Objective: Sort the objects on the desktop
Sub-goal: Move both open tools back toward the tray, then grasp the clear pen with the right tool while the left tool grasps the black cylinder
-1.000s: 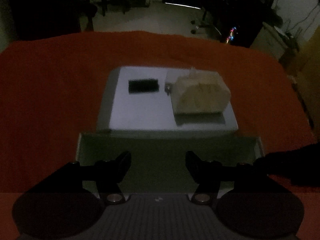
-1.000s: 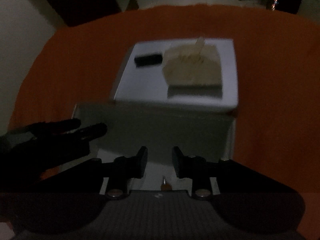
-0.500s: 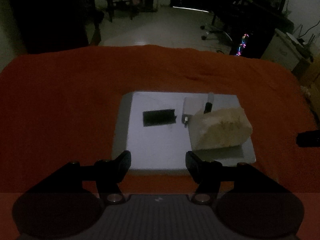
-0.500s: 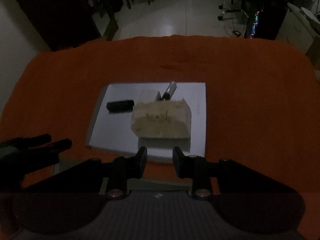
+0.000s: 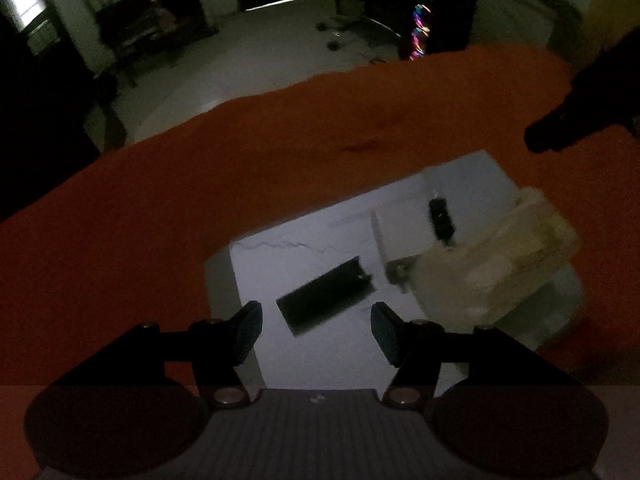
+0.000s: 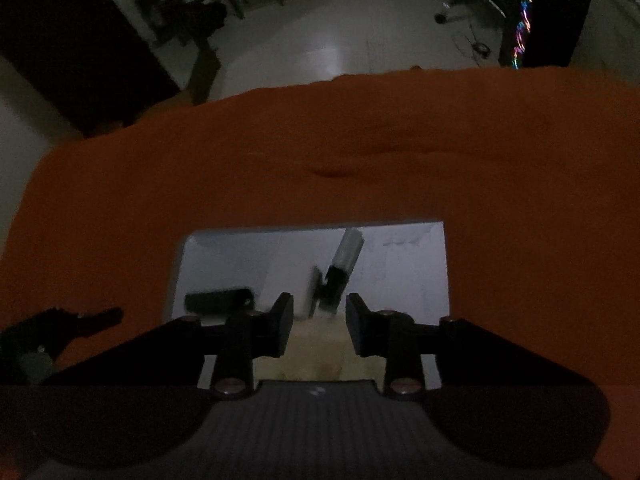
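Note:
A white box (image 5: 312,248) sits on the orange tablecloth (image 5: 200,184). On its top lie a flat black bar (image 5: 326,296), a small white rectangular item (image 5: 404,228), a black-and-silver stick (image 5: 440,218) and a pale tissue pack (image 5: 496,260). My left gripper (image 5: 316,330) is open and empty, just above the black bar. My right gripper (image 6: 319,320) is open and empty over the tissue pack (image 6: 318,348), with the stick (image 6: 340,272) just beyond its tips and the black bar (image 6: 218,300) to the left. The box top (image 6: 400,264) fills the middle.
The right gripper's dark tip (image 5: 560,136) shows at the upper right of the left wrist view. The left gripper (image 6: 72,320) shows at the left of the right wrist view. Past the table's far edge is a dim room with chairs (image 6: 460,0) and coloured lights (image 5: 418,32).
Both grippers have moved forward and up over the white box. The open lower compartment seen one second ago has left both views. The left view has tilted. Both grippers stay open.

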